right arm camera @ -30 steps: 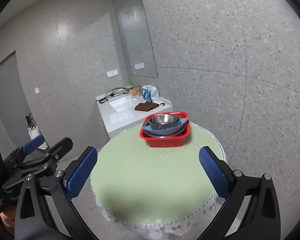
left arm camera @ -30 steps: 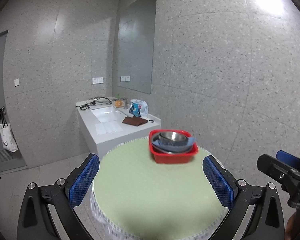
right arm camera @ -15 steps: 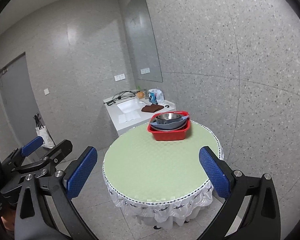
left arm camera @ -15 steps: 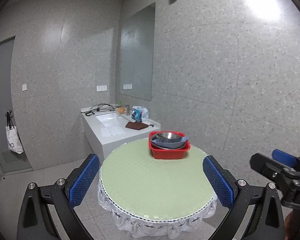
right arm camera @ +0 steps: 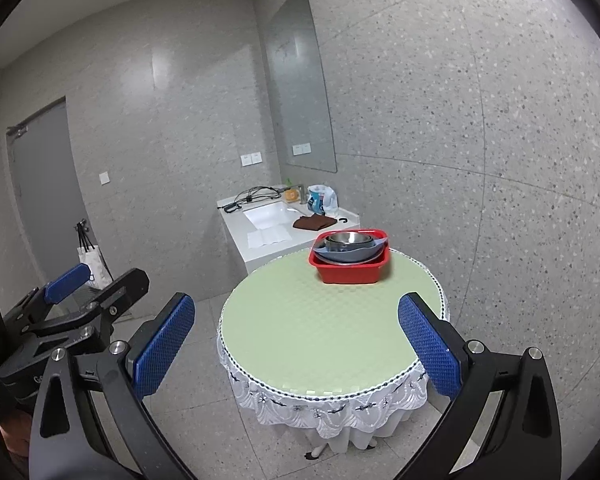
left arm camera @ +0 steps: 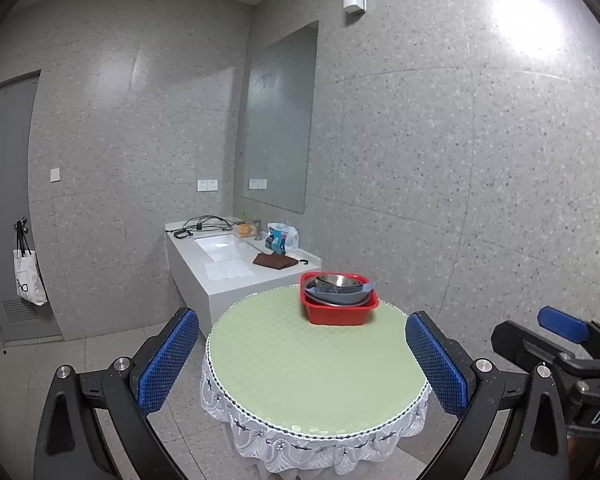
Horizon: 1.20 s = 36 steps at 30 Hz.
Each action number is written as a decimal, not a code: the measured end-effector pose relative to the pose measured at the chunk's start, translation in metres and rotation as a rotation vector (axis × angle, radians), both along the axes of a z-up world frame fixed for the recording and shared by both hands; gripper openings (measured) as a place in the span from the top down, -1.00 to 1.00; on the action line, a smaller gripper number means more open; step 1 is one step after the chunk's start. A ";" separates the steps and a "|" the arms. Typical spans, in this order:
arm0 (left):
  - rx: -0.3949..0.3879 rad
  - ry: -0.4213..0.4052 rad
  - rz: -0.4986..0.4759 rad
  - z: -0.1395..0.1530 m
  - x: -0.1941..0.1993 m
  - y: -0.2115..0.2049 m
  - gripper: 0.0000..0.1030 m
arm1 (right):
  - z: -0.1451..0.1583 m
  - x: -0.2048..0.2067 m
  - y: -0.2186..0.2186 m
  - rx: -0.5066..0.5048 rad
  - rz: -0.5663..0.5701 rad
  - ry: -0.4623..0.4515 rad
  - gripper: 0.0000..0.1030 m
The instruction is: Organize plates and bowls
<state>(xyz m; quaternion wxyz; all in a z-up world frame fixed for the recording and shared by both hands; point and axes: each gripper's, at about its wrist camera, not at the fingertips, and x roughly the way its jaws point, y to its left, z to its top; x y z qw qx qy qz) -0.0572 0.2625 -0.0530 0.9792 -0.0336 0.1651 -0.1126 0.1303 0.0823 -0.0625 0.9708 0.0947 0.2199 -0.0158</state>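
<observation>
Left gripper (left arm camera: 302, 364): jaws spread wide — empty.
Right gripper (right arm camera: 296, 340): likewise.
Red basin (left arm camera: 340, 314): stacked bowls (left arm camera: 338, 290) inside — on round table (left arm camera: 300, 368).

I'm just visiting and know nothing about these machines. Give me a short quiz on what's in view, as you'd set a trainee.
1. True or false: the red tub stands on the green round table.
2. What lies in the tub? A) dishes nested together B) fruit C) nothing
3. Fill in: the left gripper and the right gripper are both ___, holding nothing.

Key: 1 true. 2 A: a metal bowl sits on top of grey dishes. 3 open.
</observation>
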 end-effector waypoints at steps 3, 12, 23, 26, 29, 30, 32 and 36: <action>0.000 -0.004 0.003 0.002 -0.004 0.001 -0.98 | 0.000 -0.001 0.004 -0.003 0.005 -0.001 -1.00; -0.002 -0.005 0.000 0.004 0.001 0.002 -0.98 | 0.003 -0.002 0.006 -0.018 0.001 -0.014 -1.00; 0.005 -0.016 -0.012 0.004 -0.010 -0.013 -0.98 | 0.005 -0.016 -0.001 -0.030 -0.005 -0.027 -1.00; 0.008 -0.003 -0.006 0.000 -0.017 -0.020 -0.98 | 0.002 -0.023 -0.006 -0.032 0.000 -0.020 -1.00; 0.005 0.001 0.000 -0.001 -0.024 -0.026 -0.98 | -0.001 -0.031 -0.012 -0.028 0.003 -0.013 -1.00; 0.009 0.007 0.007 0.000 -0.025 -0.028 -0.98 | -0.002 -0.032 -0.013 -0.027 0.003 -0.008 -1.00; 0.010 0.010 0.001 0.000 -0.028 -0.031 -0.98 | -0.003 -0.036 -0.015 -0.019 0.006 0.004 -1.00; 0.010 0.006 -0.010 0.000 -0.034 -0.036 -0.98 | -0.002 -0.044 -0.017 -0.030 -0.001 -0.001 -1.00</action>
